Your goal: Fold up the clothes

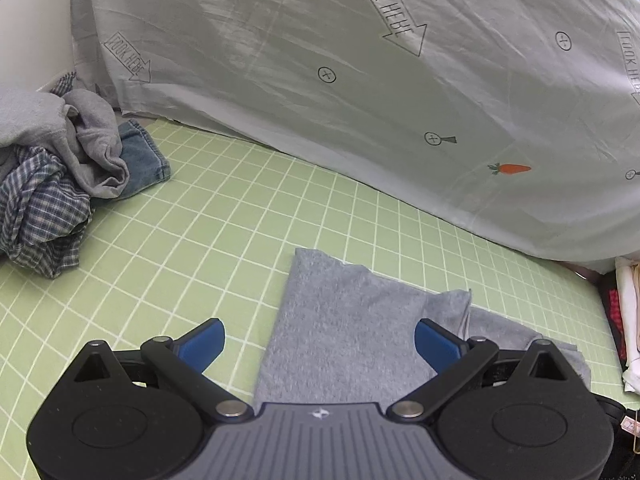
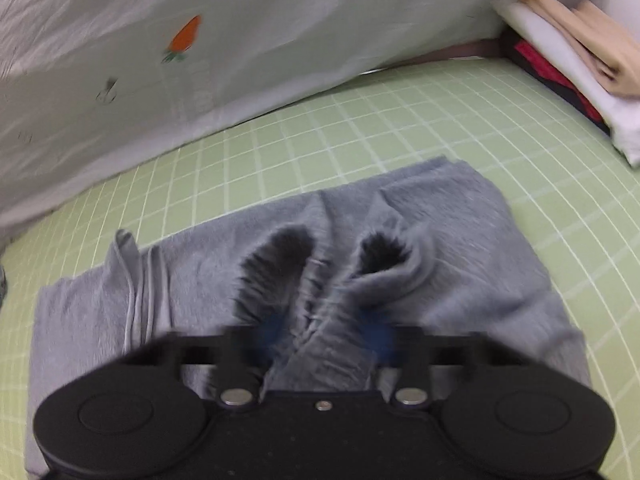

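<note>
A pale grey-white sheet printed with orange carrots and arrows [image 1: 360,80] hangs as a backdrop along the far edge of the green bed cover with a white grid [image 1: 224,208]. The grey knit garment [image 2: 448,240] lies mid-bed, partly folded, likely kept flat for the next fold. A heap of unfolded clothes, plaid, grey and denim [image 1: 60,168], waits at the far left corner; a stack of folded beige, white and red clothes [image 2: 568,64] sits at the far right. The left tool [image 1: 318,340] hovers wide and empty over the garment; the right tool [image 2: 324,332] pinches a bunched ridge of it, narrow.
</note>
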